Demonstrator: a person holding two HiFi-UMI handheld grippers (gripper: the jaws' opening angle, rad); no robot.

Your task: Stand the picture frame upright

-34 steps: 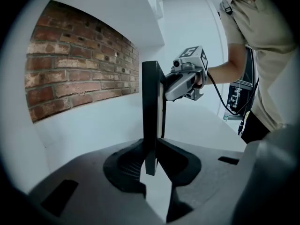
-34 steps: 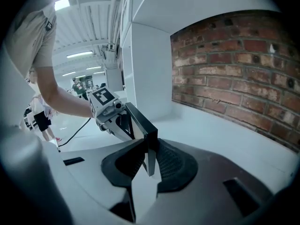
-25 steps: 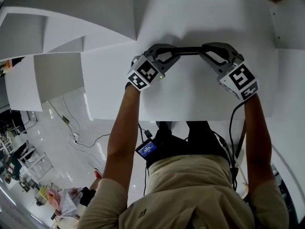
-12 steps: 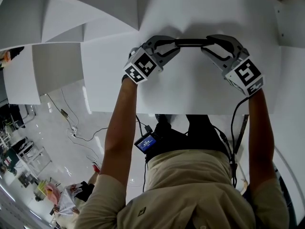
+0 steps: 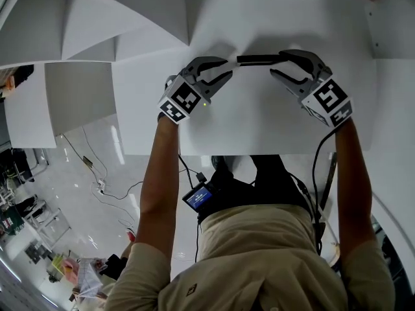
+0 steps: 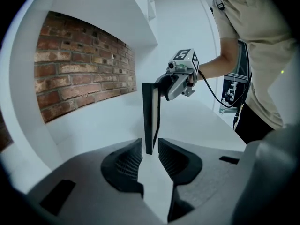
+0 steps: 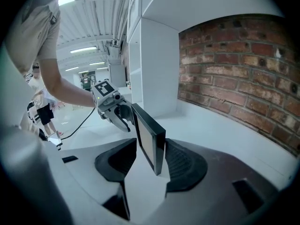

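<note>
The picture frame (image 6: 151,111) stands on its lower edge on the white table (image 5: 259,122), seen edge-on and close to vertical in the left gripper view. The left tongs (image 6: 149,149) straddle one end of the frame and the right tongs (image 7: 151,144) straddle the other end. Both sets of jaws are opening, with the frame between the pads at each end. The left pair shows a thin gap on either side of the frame. The right pair shows a clear gap on one side, while the other pad sits just beside the frame's back. Neither pair is pressing on it.

The step in hand looks like the release, with the standing itself apparently done. To do it well, the person should let both jaws spread evenly, so that no pad drags one end of the frame sideways as it leaves. Once clear, each pair of tongs should draw straight back along the frame's length, away from its ends, not across its faces.

No view shows a rear prop, so whether the frame can balance alone cannot be told. In the right gripper view the frame seems to lean a little. It would be wise to keep the tongs near its ends for a moment, ready to catch a tip.
</note>
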